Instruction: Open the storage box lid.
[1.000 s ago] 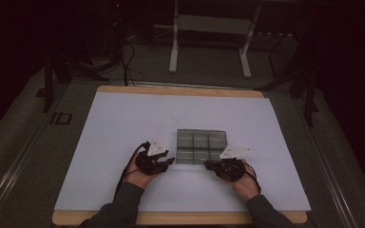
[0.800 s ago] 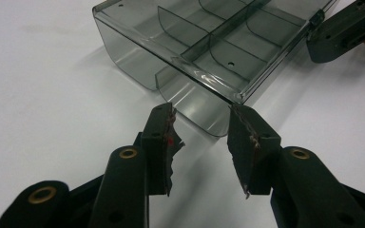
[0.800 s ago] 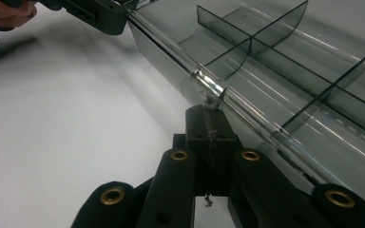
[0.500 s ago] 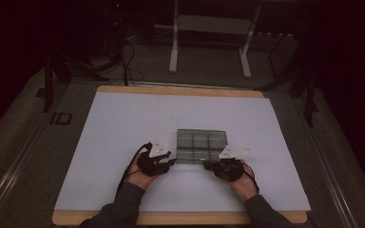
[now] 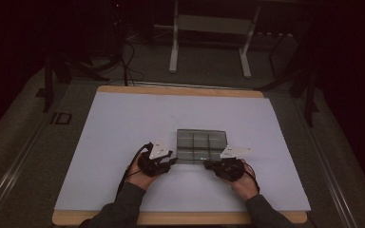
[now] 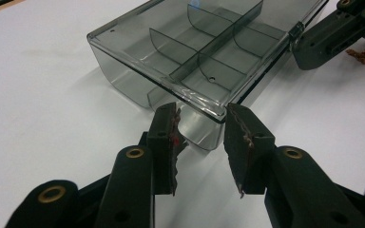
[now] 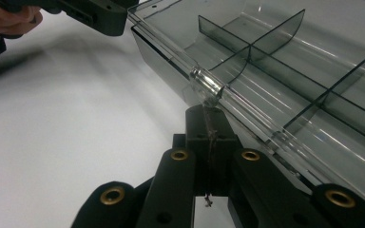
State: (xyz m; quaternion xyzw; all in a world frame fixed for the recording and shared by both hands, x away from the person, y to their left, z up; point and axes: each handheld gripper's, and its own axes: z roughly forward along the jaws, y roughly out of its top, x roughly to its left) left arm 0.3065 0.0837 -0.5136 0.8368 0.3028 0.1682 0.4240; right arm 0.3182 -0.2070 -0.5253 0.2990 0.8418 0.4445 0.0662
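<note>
Compartment box ahead, open table around

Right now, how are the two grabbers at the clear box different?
The left gripper has its jaws apart, closing in around a corner of the smoky clear divided box. The right gripper has its jaws pressed together at the box's front latch. The left sits at the box's left corner, the right at its front edge. Both are black, hand-held.
</note>
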